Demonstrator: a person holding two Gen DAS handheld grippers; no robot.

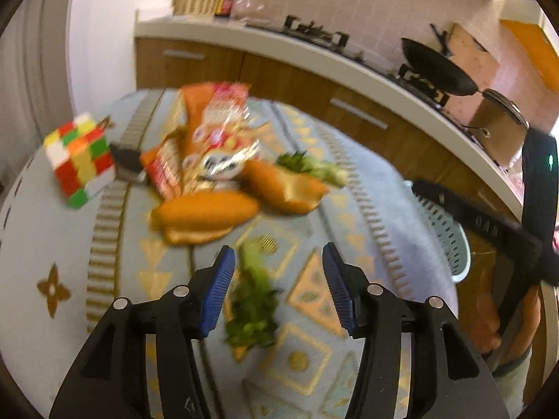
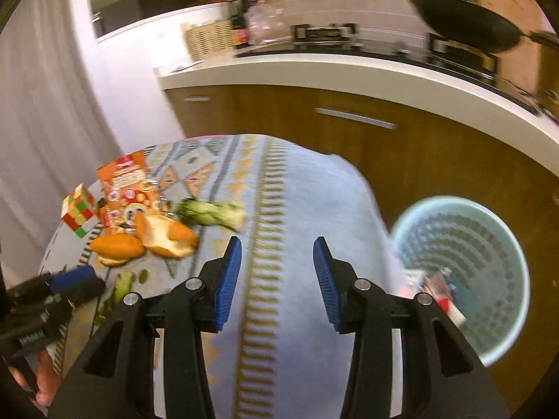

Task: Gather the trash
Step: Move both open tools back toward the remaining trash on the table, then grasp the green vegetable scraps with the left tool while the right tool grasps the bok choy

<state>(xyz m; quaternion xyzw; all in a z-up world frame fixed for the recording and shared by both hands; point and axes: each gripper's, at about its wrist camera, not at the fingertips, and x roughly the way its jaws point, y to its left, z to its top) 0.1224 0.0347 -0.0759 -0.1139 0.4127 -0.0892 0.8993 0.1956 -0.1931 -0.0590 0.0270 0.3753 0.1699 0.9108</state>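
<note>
My left gripper (image 1: 277, 262) is open just above a green vegetable scrap (image 1: 253, 300) that lies between its fingers on the patterned tablecloth (image 1: 349, 188). Beyond it lie orange peels (image 1: 209, 209), a second leafy scrap (image 1: 311, 166) and a crumpled orange snack wrapper (image 1: 213, 129). My right gripper (image 2: 277, 262) is open and empty over the cloth's right part. A pale green mesh bin (image 2: 464, 265) stands on the floor to its right, with a wrapper (image 2: 442, 295) inside. The left gripper also shows in the right wrist view (image 2: 75, 279), over the scrap (image 2: 120, 288).
A colourful puzzle cube (image 1: 80, 159) sits at the table's left, next to a dark small object (image 1: 127, 164). Wooden cabinets (image 2: 349, 132) under a white counter run behind the table, with a black wok (image 2: 464, 24) on the stove. The bin's rim also shows in the left wrist view (image 1: 450, 237).
</note>
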